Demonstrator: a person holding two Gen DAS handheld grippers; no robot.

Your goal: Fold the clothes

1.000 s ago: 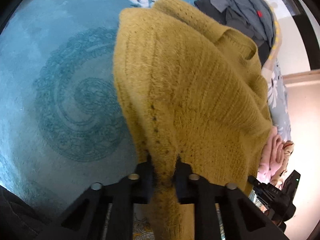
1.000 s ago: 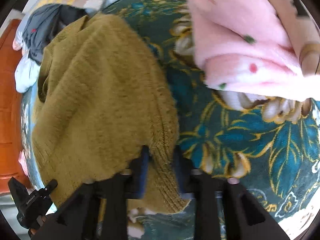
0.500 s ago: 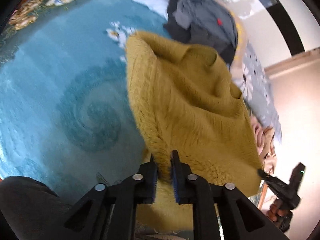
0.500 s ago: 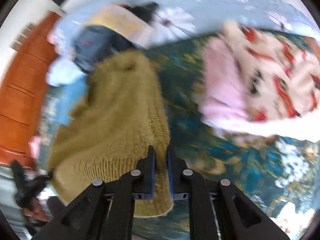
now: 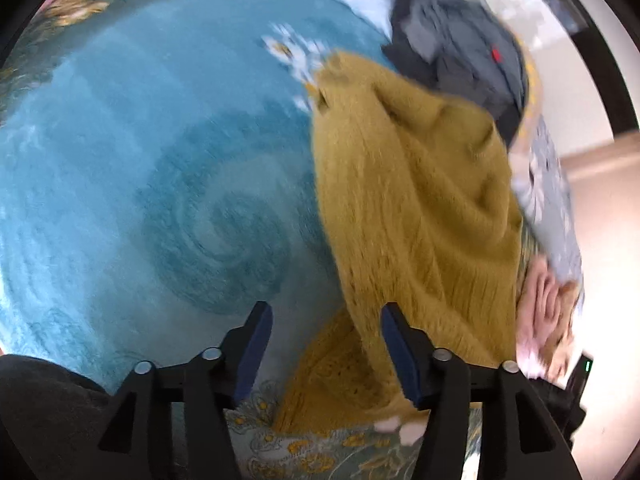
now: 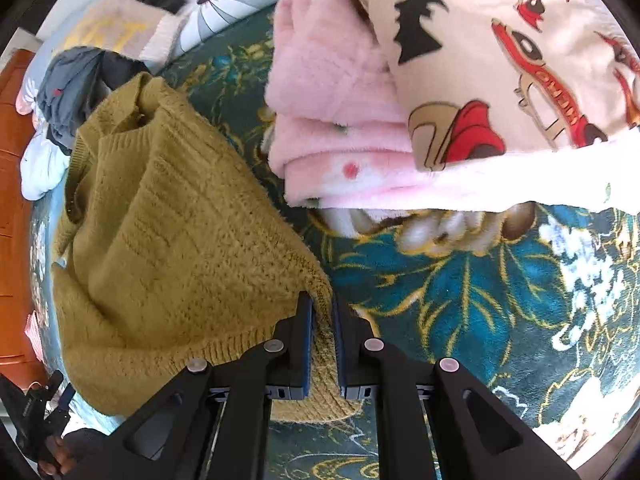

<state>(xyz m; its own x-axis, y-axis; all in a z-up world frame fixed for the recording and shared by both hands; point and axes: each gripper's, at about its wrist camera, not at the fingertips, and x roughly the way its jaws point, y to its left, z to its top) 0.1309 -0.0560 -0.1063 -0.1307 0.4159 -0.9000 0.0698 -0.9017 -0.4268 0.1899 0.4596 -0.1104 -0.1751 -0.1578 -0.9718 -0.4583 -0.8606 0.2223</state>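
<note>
A mustard yellow knitted sweater [image 5: 416, 208] lies on the blue patterned blanket [image 5: 140, 168]. My left gripper [image 5: 326, 320] is open, and the sweater's edge hangs loose between its wide-apart fingers. In the right wrist view the same sweater [image 6: 168, 240] is bunched up, and my right gripper [image 6: 322, 308] is shut on its ribbed hem corner. The other gripper [image 6: 32, 404] shows at the lower left of that view.
A folded pink fleece garment [image 6: 336, 120] with a cartoon-print cloth [image 6: 520, 60] on it lies right of the sweater. A pile of grey and dark clothes [image 5: 464, 52] lies beyond the sweater. The dark teal floral bedcover [image 6: 460, 300] spreads under my right gripper.
My left gripper has opened and let go of the sweater's edge. My right gripper still grips the hem and has moved closer to the pink fleece.
</note>
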